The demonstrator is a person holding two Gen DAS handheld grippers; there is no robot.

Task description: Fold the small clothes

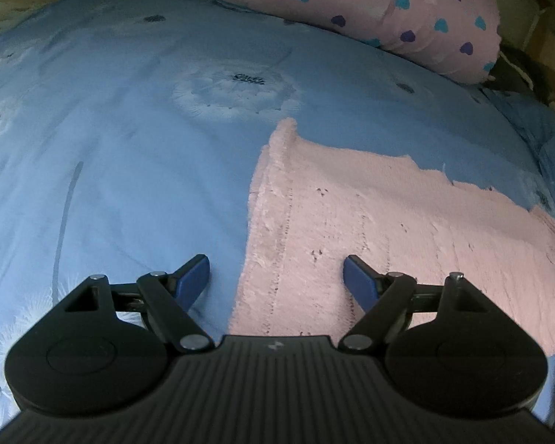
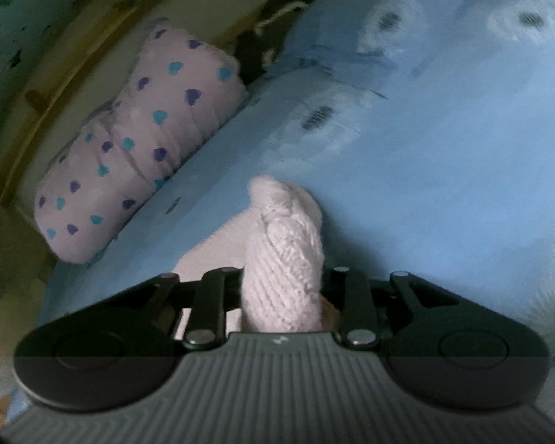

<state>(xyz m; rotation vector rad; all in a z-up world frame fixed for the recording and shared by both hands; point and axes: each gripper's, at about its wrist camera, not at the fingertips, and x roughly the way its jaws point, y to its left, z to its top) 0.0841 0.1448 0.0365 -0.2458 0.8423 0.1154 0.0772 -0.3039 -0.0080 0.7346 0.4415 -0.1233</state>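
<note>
A pale pink fluffy garment (image 1: 388, 229) lies spread flat on the blue bed sheet (image 1: 111, 129), its ribbed edge running up the middle of the left wrist view. My left gripper (image 1: 275, 261) hovers just above that left edge. It is open, with one blue pad over the sheet and the other over the pink cloth. In the right wrist view a bunched fold of the same pink garment (image 2: 285, 229) stands up between the jaws. My right gripper (image 2: 283, 277) is shut on it, and the cloth hides its pads.
A rolled pink blanket with purple and teal hearts (image 1: 370, 3) lies at the far side of the bed, also seen in the right wrist view (image 2: 129, 148). A wooden bed frame (image 2: 55, 74) runs behind it. Dark items (image 2: 262, 48) sit past the blanket's end.
</note>
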